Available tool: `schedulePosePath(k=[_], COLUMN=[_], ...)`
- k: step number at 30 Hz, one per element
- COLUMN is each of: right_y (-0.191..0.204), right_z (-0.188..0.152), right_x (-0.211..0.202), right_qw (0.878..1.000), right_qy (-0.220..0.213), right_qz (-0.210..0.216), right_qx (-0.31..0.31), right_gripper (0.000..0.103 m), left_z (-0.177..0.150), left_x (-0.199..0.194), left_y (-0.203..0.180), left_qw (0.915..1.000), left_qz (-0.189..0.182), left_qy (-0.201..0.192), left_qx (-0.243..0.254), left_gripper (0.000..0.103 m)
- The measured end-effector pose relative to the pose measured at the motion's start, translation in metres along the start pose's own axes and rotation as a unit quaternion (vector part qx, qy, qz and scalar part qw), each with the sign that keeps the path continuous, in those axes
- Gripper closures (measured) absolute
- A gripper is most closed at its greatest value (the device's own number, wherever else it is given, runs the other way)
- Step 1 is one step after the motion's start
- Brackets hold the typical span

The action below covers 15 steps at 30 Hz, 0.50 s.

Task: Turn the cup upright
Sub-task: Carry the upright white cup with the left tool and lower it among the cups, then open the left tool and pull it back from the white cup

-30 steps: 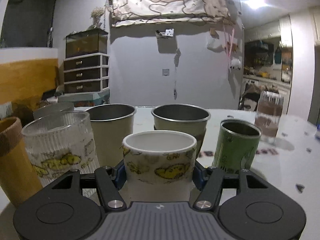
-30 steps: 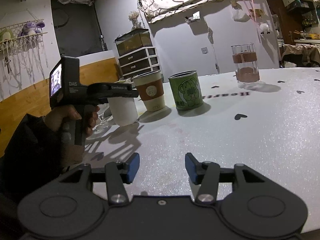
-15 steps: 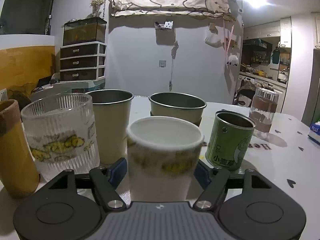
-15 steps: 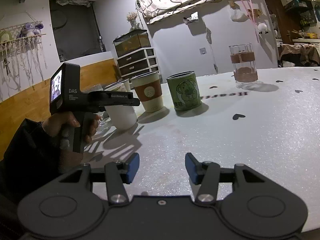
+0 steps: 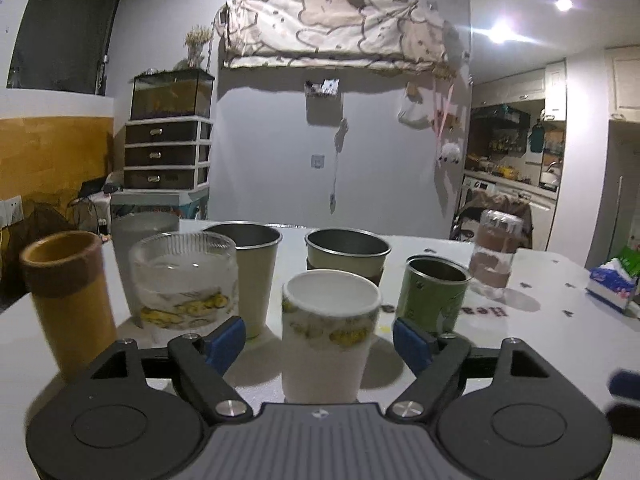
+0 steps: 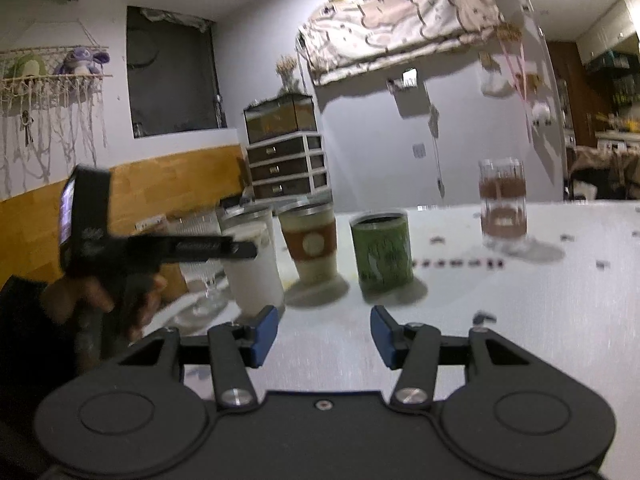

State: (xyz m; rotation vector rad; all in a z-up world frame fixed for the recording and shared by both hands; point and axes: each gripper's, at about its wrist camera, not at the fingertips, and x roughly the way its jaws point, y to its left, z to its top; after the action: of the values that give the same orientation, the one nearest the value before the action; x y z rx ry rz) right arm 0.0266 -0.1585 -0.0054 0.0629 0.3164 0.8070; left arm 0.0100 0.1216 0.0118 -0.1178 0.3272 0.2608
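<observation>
A white cup with yellow prints (image 5: 326, 332) stands upright on the white table (image 5: 532, 344), mouth up. My left gripper (image 5: 320, 344) is open, its blue pads apart from the cup's sides, with the cup between them. In the right wrist view the same cup (image 6: 252, 268) stands at the left, with the left gripper body (image 6: 132, 248) and the hand that holds it beside it. My right gripper (image 6: 324, 336) is open and empty over bare table.
Around the cup stand a ribbed glass (image 5: 186, 280), a yellow tumbler (image 5: 68, 300), two steel cups (image 5: 256, 272) (image 5: 346, 256), a green can (image 5: 434, 294) and a tall glass (image 5: 494, 258). A tissue pack (image 5: 612, 280) lies at the right edge.
My left gripper has opened and let go of the white cup, which now stands on the table. The left gripper has drawn back a little. The right gripper has shifted its view slightly.
</observation>
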Motion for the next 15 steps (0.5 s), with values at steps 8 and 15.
schedulePosePath(k=[8, 15], right_y=[0.011, 0.018], right_z=[0.018, 0.021], right_x=[-0.006, -0.011], right_qw=[1.0, 0.999], right_qy=[-0.026, -0.033], right_qz=[0.0, -0.023], right_qx=[-0.017, -0.027], right_gripper=[0.044, 0.028], left_z=[-0.002, -0.017], left_x=[-0.059, -0.088], left_y=[0.0, 0.001], left_qw=[0.9993, 0.9989], left_qz=[0.002, 0.013], left_qy=[-0.037, -0.045], left_qx=[0.008, 0.005], left_gripper=[0.003, 0.0])
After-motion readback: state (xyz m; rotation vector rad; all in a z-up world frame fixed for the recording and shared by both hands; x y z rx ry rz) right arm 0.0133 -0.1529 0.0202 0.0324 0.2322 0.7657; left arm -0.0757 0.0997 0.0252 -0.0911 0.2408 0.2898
